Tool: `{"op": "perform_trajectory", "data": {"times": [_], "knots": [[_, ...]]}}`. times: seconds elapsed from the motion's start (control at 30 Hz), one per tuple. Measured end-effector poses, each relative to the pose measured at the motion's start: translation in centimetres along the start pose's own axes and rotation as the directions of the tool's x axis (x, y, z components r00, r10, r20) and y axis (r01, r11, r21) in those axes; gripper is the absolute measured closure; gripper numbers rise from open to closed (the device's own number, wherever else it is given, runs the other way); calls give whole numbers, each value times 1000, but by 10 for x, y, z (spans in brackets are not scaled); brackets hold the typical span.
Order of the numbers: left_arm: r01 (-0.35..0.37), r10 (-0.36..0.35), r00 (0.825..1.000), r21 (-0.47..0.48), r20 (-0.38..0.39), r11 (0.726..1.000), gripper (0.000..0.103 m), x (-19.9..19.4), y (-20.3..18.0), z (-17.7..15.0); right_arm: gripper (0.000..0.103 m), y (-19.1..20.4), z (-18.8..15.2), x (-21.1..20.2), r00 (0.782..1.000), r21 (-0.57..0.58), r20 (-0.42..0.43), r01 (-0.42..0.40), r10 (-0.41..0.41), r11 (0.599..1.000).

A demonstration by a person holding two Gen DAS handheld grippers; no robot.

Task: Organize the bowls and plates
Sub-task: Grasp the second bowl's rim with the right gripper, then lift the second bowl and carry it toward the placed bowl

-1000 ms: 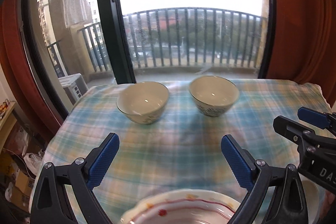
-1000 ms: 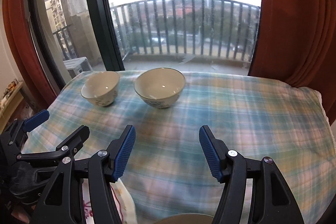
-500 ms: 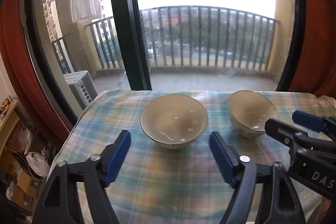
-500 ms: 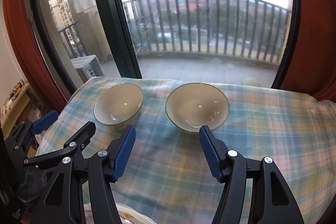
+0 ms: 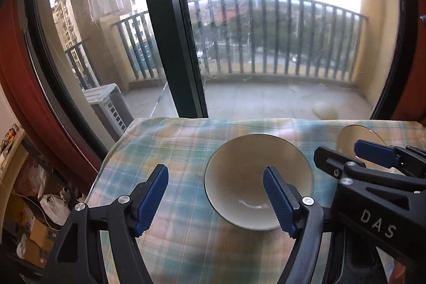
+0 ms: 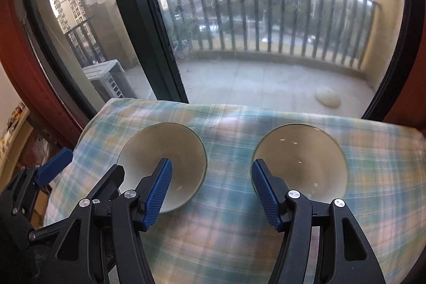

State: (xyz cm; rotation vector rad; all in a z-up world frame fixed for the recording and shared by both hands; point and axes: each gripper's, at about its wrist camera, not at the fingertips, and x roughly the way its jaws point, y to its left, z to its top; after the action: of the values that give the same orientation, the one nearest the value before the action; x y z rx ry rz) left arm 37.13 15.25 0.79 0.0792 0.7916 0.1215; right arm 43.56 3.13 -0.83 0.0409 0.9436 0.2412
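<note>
From the left wrist, two bowls are counted on the plaid tablecloth: the left bowl lies behind the right finger of the left gripper, whose jaws are parted and hold nothing. The right bowl is largely hidden. Bare cloth extends leftward to the table edge.

From the right wrist, the right gripper, its jaws just narrowed, is seen gaping empty between both bowls; contact is perhaps lacking.
</note>
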Motion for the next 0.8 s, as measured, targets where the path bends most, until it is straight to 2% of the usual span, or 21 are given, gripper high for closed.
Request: {"op": "perform_trajectory", "data": {"times": [0.13,0.23,0.33,0.4,0.47,0.53,0.63,0.7,0.8], "knots": [[21,-21,1000,6,-18,1000,29,16,-1,1,51,4,4,22,1000,-4,-27,16,-17,1000],[38,-38,999,-5,-38,999,35,28,2,-1,54,2,5,37,999,8,-48,20,-20,1000],[28,-28,998,-10,-52,1000,36,39,4,-6,59,2,3,49,997,2,-69,23,-22,1000],[28,-29,998,-17,-59,999,44,44,4,-10,61,2,2,54,996,4,-84,16,-15,1000],[44,-47,996,-35,-79,998,51,49,6,-13,68,3,-1,58,996,2,-93,14,-14,1000],[54,-57,995,-33,-84,998,58,49,4,-16,83,5,-2,62,995,-9,-99,20,-21,1000],[28,-28,997,-8,-69,1000,67,47,0,-18,90,6,-3,64,995,-8,-100,18,-18,1000],[31,-31,997,-2,-71,1000,77,46,-2,-18,91,11,-5,63,995,-29,-94,30,-33,999],[11,-11,998,7,-60,1000,77,46,-3,-19,91,14,-6,64,995,-47,-88,50,-54,998]]}}
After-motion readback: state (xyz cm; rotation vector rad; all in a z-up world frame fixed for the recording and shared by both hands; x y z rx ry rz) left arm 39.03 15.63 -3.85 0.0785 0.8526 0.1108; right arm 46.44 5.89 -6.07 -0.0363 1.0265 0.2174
